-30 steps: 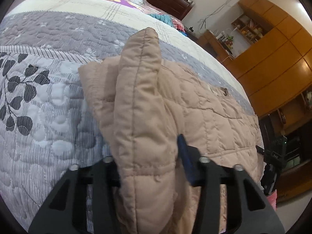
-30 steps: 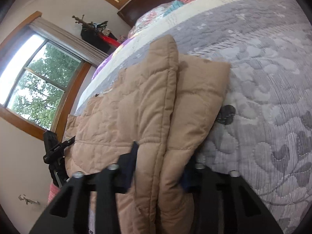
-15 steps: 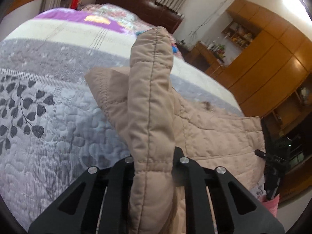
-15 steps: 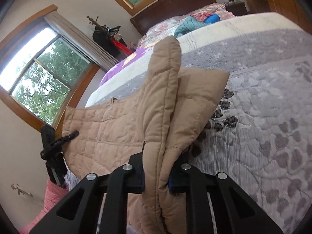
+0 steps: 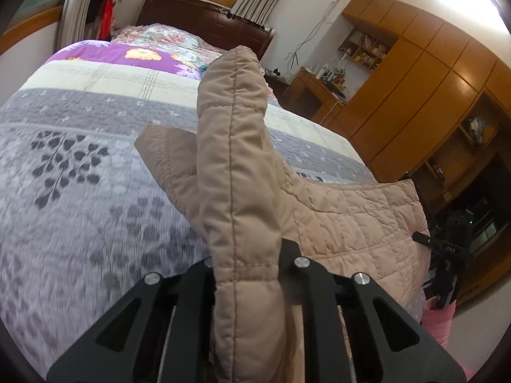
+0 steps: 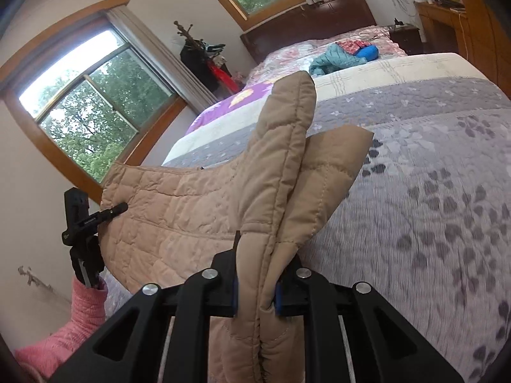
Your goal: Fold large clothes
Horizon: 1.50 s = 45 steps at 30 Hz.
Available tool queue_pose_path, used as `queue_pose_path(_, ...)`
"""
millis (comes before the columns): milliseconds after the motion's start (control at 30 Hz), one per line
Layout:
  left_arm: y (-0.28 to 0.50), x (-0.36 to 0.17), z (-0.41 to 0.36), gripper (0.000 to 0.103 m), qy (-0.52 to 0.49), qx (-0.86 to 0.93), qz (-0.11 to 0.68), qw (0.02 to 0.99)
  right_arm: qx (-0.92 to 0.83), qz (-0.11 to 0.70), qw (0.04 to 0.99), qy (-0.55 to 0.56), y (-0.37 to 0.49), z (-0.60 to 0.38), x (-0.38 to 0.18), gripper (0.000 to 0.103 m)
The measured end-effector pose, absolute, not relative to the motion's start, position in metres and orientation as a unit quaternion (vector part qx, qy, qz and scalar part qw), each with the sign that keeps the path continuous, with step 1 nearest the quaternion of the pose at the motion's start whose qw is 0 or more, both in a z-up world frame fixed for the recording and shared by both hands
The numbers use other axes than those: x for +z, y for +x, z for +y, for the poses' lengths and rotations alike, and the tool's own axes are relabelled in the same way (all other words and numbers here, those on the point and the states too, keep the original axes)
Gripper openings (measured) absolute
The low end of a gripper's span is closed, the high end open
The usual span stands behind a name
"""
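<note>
A beige quilted jacket [image 5: 351, 223] hangs lifted over the near edge of the bed, stretched between both grippers. My left gripper [image 5: 247, 274] is shut on one corner of it, and a padded fold [image 5: 233, 134] stands up between the jaws. My right gripper [image 6: 255, 290] is shut on the other corner, with its fold [image 6: 287, 146] sticking up in the right wrist view. The jacket [image 6: 172, 220] sags between them. The right gripper shows at the jacket's far edge in the left wrist view [image 5: 447, 249], the left one in the right wrist view [image 6: 80, 223].
The bed [image 5: 80, 175] has a grey leaf-patterned quilt. Teal and blue clothes [image 6: 341, 57] lie by the pillows near the dark headboard [image 6: 306, 22]. Wooden wardrobes [image 5: 431, 79] stand on one side, windows [image 6: 95, 102] on the other. A pink sleeve [image 6: 76, 325] shows.
Both grippers closed on the jacket's corners and lifted them up from the quilt; the views have tilted up toward the headboard.
</note>
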State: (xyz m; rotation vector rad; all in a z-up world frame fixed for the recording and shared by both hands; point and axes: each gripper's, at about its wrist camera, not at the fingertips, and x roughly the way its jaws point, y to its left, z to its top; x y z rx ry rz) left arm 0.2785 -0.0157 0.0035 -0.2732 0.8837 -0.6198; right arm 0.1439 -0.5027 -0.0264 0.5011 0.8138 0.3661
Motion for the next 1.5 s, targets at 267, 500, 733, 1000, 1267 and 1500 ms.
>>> queue_pose_path(267,0.216,-0.019,0.005,0.012,-0.113,-0.289,0.431,0.847,0.182,0.417,0.858,0.237,0.107,-0.484,-0.043,0.015)
queue_pose_path(500,0.207,-0.077,0.016,0.014,-0.089,-0.258,0.464,0.843,0.165,0.455,0.836,0.257,0.097,-0.481,-0.096,0.016)
queue_pose_path(733,0.203,-0.118,0.026,0.021,-0.081,-0.238,0.489,0.836,0.135,0.48,0.818,0.285,0.099,-0.49,-0.139,0.02)
queue_pose_path(1000,0.201,-0.14,0.023,0.031,-0.069,-0.23,0.487,0.84,0.132,0.494,0.8,0.315,0.109,-0.494,-0.171,0.026)
queue_pose_path(1267,0.2,-0.146,0.024,0.039,-0.083,-0.212,0.485,0.845,0.131,0.483,0.797,0.338,0.099,-0.499,-0.18,0.032)
queue_pose_path(1500,0.177,-0.121,0.022,0.047,-0.061,-0.133,0.475,0.868,0.099,0.481,0.813,0.312,0.08,-0.5,-0.164,0.043)
